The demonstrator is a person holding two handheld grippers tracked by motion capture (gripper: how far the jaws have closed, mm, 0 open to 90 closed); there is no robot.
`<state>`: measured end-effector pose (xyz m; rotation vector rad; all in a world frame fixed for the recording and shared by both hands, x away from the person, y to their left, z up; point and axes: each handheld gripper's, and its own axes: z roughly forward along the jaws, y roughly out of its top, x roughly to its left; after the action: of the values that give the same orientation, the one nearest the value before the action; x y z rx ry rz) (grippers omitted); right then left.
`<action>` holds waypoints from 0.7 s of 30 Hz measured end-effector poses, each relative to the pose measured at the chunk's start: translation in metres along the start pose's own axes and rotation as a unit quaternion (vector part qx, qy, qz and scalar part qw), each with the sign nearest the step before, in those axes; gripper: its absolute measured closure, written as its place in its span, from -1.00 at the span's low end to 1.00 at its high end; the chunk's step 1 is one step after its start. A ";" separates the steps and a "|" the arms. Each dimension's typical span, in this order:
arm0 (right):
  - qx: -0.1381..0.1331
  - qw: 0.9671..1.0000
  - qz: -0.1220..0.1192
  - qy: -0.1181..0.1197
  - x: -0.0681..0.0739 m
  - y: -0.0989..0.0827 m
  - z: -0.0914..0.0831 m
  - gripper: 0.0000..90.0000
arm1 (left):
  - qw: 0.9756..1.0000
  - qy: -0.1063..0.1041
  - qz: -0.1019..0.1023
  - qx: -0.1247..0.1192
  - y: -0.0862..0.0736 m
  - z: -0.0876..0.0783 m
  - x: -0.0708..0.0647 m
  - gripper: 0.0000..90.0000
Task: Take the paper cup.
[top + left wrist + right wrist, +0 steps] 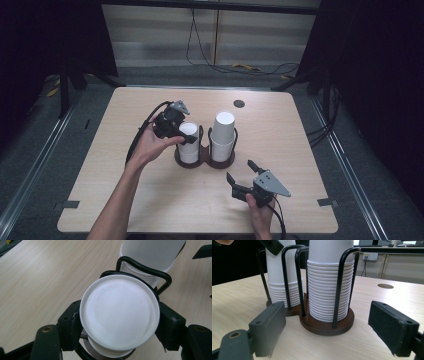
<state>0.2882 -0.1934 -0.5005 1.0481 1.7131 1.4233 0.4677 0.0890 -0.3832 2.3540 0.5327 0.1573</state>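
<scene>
On the table [150, 200], the left gripper [186, 136] squeezes the top cup [120, 315] of the left stack in the rack [327, 326]. A hard squeeze may crush it, or lift extra stuck cups. The right gripper [242, 178] waits wide, holding nothing.

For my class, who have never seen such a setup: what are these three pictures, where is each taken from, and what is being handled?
No robot here: a person holds a black two-jaw gripper in each hand. The high view looks down on a light wooden table. On it stands a dark brown double-ring cup holder with black wire uprights, carrying two stacks of upside-down white paper cups. The other two pictures come from cameras riding on the grippers. The left gripper has its pads on both sides of the top cup of the shorter stack, apparently gripping it. The right gripper waits open, facing the taller stack, touching nothing.
</scene>
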 end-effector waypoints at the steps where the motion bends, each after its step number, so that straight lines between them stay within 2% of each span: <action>1: 0.000 1.000 0.000 0.000 0.000 0.000 0.000 -0.69 | 1.000 0.000 0.000 0.000 0.000 0.000 0.000 -0.29; 2: 0.000 1.000 0.000 0.000 0.000 0.000 0.000 -0.69 | 1.000 -0.001 0.007 0.005 0.001 0.000 0.000 -0.29; 11: 0.001 1.000 0.000 0.000 0.000 0.000 0.000 -0.69 | 1.000 0.000 -0.002 -0.005 0.002 -0.001 -0.001 -0.28; 14: 0.001 1.000 0.001 0.001 0.000 0.000 0.000 -0.69 | 1.000 -0.002 0.001 -0.003 0.003 -0.003 -0.001 -0.27; 16: 0.001 1.000 0.001 0.000 0.000 0.000 0.000 -0.69 | 1.000 -0.002 -0.007 -0.013 0.002 -0.004 0.000 -0.27; 18: 0.000 1.000 0.001 -0.001 0.000 0.000 0.000 -0.69 | 1.000 -0.003 -0.001 -0.013 0.002 -0.005 0.000 -0.27; 19: 0.001 1.000 0.001 -0.001 0.000 0.000 0.000 -0.69 | 1.000 -0.003 -0.010 -0.021 0.003 -0.007 -0.001 -0.27; 21: 0.002 1.000 0.001 -0.001 0.000 0.000 0.001 -0.69 | 1.000 -0.002 -0.013 -0.024 0.003 -0.008 -0.002 -0.27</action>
<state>0.2887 -0.1929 -0.5005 1.0535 1.7144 1.4210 0.4647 0.0916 -0.3749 2.2995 0.5521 0.1511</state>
